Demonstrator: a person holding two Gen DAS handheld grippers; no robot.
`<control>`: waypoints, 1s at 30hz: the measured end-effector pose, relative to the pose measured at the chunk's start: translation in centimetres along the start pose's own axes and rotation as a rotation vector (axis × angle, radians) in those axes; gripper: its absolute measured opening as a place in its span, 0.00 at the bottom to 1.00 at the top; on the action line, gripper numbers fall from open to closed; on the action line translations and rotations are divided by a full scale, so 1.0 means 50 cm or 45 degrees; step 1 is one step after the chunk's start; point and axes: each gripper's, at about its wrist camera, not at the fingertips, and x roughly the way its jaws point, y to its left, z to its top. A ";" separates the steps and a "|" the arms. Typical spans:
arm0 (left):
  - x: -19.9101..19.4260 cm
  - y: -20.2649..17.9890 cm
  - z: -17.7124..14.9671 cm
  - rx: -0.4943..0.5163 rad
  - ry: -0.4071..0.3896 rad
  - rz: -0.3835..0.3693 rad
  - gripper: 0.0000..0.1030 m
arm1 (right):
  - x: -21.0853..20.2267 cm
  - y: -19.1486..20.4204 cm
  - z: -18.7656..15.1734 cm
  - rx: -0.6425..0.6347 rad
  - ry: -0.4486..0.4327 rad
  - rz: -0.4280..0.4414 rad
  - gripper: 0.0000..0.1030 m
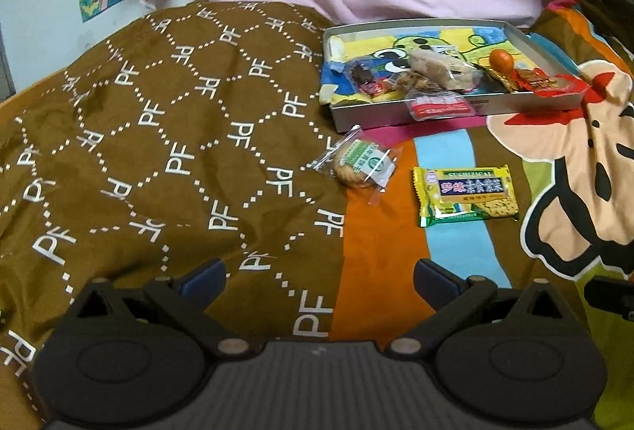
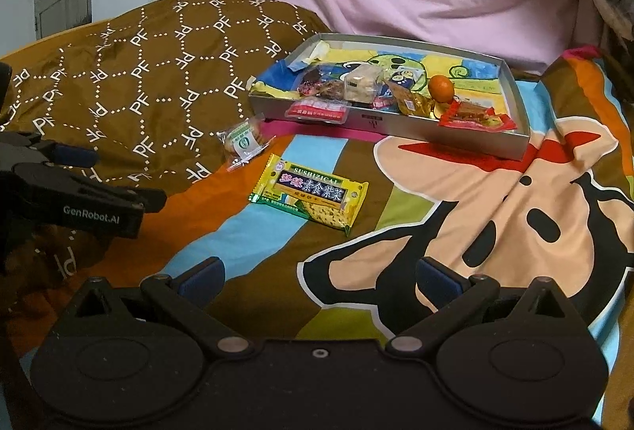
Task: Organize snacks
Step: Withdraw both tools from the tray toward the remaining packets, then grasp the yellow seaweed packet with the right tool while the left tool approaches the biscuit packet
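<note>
Both the left gripper [image 1: 319, 277] and right gripper [image 2: 319, 277] gape empty; the cracker [image 2: 311, 199] and cookie [image 2: 242, 141] lie outside the tray [image 2: 396, 127], perhaps next to go in.

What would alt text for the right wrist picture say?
Two wrapped snacks, a yellow packet and a clear-wrapped biscuit, lie on a colourful bedspread before a shallow tray of snacks. The right gripper is open in the foreground; the left gripper is at the left edge.
</note>
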 end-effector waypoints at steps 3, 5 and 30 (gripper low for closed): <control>0.006 0.006 -0.001 -0.017 0.009 0.004 1.00 | 0.005 0.002 0.000 -0.005 0.007 -0.003 0.99; 0.009 0.007 -0.002 -0.022 0.010 0.008 1.00 | 0.006 0.004 0.000 -0.010 0.008 -0.003 0.99; 0.046 0.033 0.045 -0.036 0.010 0.039 1.00 | 0.077 -0.017 0.042 -0.114 -0.103 0.008 0.99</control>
